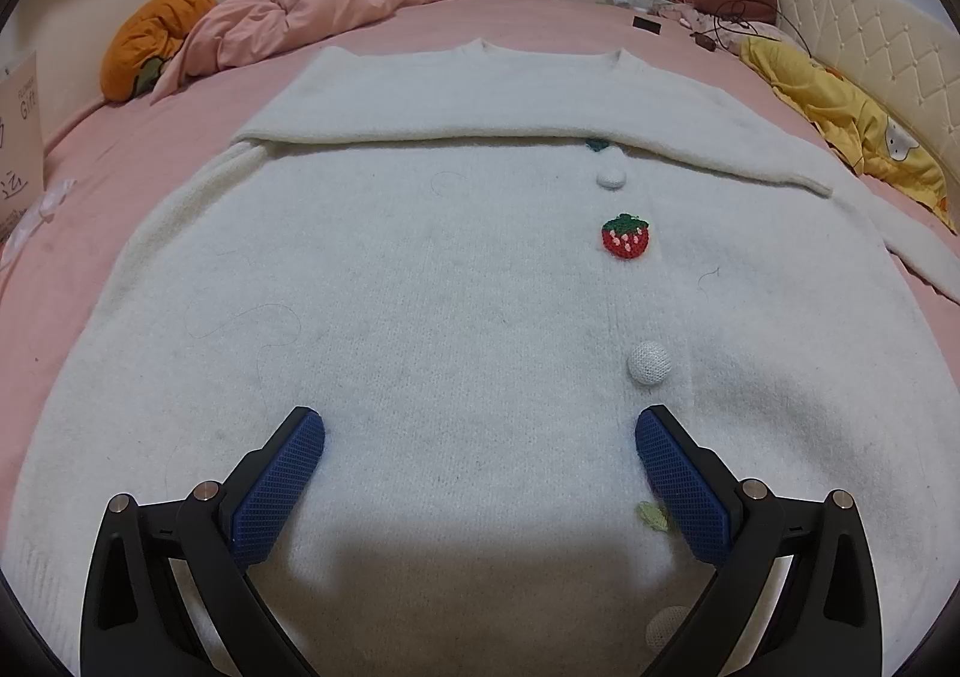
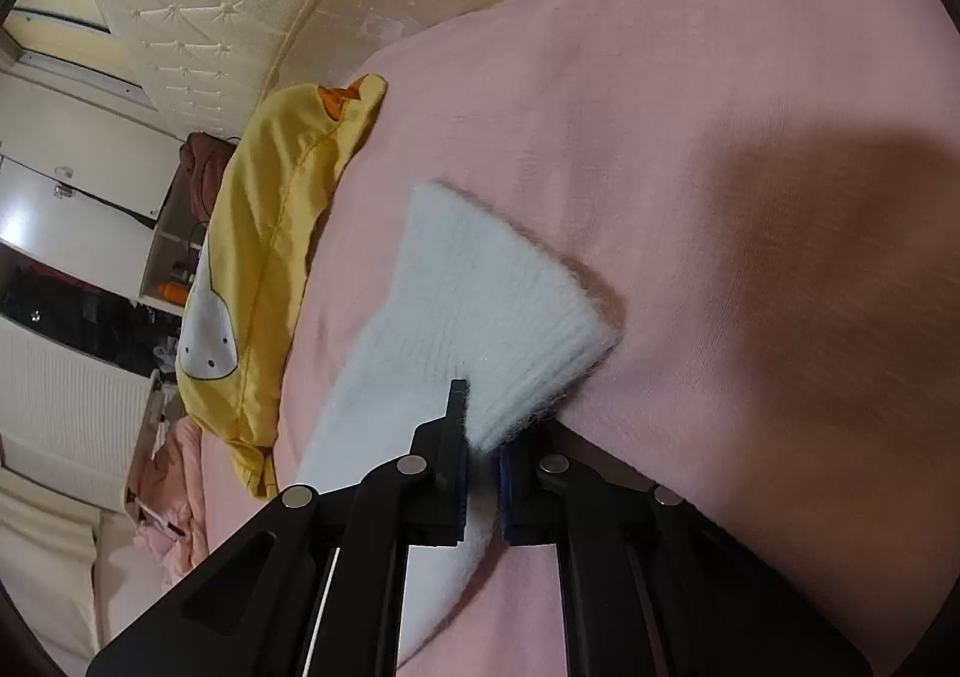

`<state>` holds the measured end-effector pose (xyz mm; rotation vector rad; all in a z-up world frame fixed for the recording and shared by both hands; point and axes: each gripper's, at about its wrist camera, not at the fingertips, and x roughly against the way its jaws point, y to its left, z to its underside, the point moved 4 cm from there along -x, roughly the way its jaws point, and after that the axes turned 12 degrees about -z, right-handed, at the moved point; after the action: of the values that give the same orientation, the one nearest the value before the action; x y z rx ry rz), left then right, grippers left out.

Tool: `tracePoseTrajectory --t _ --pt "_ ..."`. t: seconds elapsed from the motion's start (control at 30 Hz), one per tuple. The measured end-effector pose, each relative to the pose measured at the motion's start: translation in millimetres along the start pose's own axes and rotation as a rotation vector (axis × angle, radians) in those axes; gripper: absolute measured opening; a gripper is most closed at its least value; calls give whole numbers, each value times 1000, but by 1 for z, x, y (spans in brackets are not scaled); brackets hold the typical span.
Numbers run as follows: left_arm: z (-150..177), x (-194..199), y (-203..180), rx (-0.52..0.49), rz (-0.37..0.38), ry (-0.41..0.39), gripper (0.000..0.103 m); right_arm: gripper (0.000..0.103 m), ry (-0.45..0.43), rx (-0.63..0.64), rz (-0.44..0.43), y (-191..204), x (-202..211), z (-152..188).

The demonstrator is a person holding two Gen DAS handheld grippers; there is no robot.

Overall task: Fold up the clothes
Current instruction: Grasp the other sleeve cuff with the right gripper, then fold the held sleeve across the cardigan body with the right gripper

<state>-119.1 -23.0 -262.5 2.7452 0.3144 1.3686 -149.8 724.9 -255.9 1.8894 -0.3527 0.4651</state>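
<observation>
Two grippers, split roles. Right gripper [image 2: 480,473] is clamped on the sleeve cuff [image 2: 510,317], ready to carry it across. Left gripper [image 1: 480,473] hangs open, unloaded, over the white cardigan [image 1: 420,287], spread flat on the pink bed [image 1: 540,23]; strawberry patch [image 1: 626,237] at 1 o'clock.

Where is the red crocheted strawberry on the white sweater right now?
In the left wrist view, the red crocheted strawberry sits right of centre on the white fuzzy sweater, between two round white buttons.
</observation>
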Motion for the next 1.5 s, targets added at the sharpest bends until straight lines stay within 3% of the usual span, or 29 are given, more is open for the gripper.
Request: tracePoseTrajectory --t 0.23,0.33,0.47,0.63,0.83,1.17,1.33,1.43,1.5 --pt "0 0 0 0 0 0 103 7 13 94 45 25 4 2" --pt "0 0 0 0 -1 -1 103 7 21 205 57 50 7 12" --pt "0 0 2 1 3 -4 103 7 85 432 28 112 6 55" --pt "-1 0 3 6 8 -11 103 7 191 596 -74 201 -12 131" --pt "0 0 4 12 18 -17 103 7 347 769 -188 308 -40 260" --pt "3 3 9 44 58 -43 103 7 613 941 -353 432 -68 470" --pt "1 0 9 47 62 -42 103 7 740 1008 -401 464 -86 569" --pt "1 0 9 49 61 -40 103 7 788 1061 -371 466 -104 622" --pt "1 -1 9 58 68 -38 103 7 813 1072 -342 459 -114 639"
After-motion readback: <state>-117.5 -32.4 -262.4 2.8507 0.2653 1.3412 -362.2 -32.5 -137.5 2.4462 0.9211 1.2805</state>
